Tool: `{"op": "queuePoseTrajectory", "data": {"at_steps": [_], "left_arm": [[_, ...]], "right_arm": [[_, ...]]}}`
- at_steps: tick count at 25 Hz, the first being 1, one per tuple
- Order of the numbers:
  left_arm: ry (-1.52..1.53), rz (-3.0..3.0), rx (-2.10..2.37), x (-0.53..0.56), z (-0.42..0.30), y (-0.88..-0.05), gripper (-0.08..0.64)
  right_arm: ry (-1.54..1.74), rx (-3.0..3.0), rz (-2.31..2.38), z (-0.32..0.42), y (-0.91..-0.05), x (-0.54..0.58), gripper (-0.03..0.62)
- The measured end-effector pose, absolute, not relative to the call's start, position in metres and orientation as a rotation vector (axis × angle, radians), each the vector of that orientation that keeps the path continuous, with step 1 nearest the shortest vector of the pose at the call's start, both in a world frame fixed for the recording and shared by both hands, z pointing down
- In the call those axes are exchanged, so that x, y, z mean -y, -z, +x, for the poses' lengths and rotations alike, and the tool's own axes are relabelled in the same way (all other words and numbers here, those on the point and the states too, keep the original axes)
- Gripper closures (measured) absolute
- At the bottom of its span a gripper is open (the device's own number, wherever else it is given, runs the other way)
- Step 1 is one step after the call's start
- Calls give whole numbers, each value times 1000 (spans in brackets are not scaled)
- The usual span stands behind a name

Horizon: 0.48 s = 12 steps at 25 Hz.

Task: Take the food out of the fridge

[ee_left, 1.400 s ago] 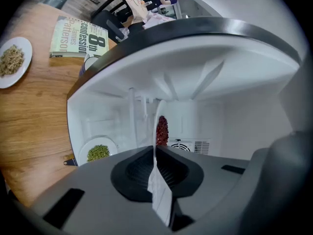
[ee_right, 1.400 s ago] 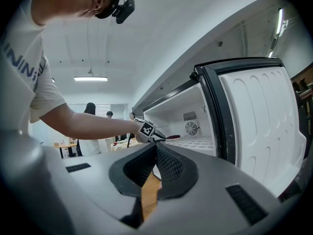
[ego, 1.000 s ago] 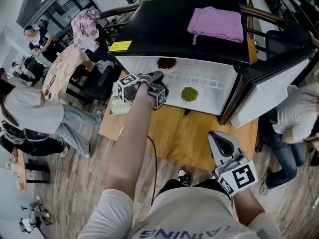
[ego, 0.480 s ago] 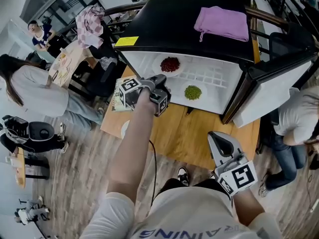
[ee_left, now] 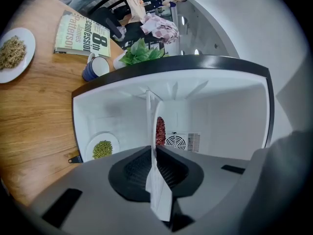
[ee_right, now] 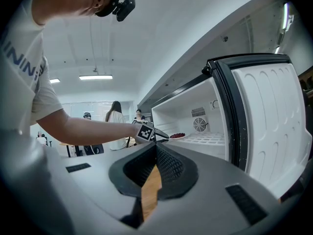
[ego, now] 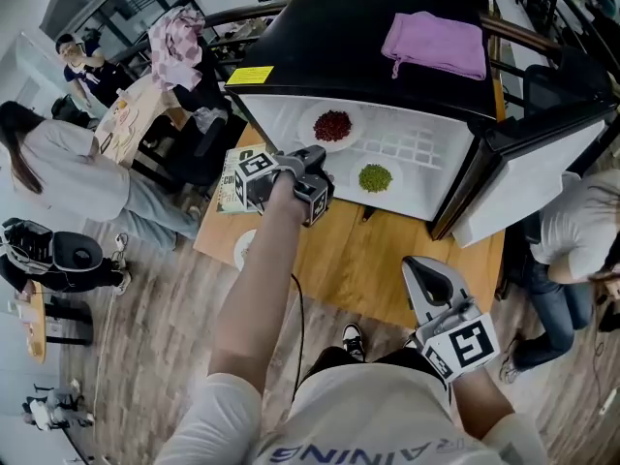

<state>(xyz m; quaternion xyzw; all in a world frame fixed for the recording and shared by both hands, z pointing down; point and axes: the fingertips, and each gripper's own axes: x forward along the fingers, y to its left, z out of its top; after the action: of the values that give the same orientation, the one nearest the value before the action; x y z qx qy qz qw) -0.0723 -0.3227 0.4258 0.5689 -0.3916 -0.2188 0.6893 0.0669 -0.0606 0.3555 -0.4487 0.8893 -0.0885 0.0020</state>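
A small white fridge [ego: 426, 168] stands open on a wooden table. My left gripper [ego: 314, 153] is shut on the rim of a white plate of red beans [ego: 332, 125] at the shelf's front. In the left gripper view that plate [ee_left: 160, 131] runs edge-on between the jaws of the left gripper [ee_left: 152, 148]. A plate of green beans [ego: 374, 177] [ee_left: 102, 149] lies on the fridge floor below. My right gripper [ego: 431, 281] [ee_right: 155, 146] hangs shut and empty near the table's front edge.
The fridge door [ego: 528, 177] swings open to the right. A purple cloth [ego: 436, 45] lies on the fridge top. On the table sit a book [ee_left: 80, 33], a blue mug [ee_left: 98, 67], a plant [ee_left: 139, 55] and a plate of grain [ee_left: 12, 53]. People sit around.
My left gripper has drawn back a little toward me with the red-bean plate, which now shows more fully from under the fridge top. The right gripper has kept still.
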Motion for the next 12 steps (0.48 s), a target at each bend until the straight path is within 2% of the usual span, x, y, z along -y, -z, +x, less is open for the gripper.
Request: {"op": "queuePoseTrajectory", "data": {"at_steps": [5, 9, 12], "left_arm": [[500, 1294, 851, 327, -67, -425, 480], [484, 1278, 855, 331, -64, -430, 482], [475, 1286, 854, 332, -64, -430, 520]], "right_arm": [[279, -2795, -1412, 67, -356, 60, 574], [283, -2796, -1419, 69, -357, 61, 574], [285, -2794, -1423, 70, -358, 62, 574]]}}
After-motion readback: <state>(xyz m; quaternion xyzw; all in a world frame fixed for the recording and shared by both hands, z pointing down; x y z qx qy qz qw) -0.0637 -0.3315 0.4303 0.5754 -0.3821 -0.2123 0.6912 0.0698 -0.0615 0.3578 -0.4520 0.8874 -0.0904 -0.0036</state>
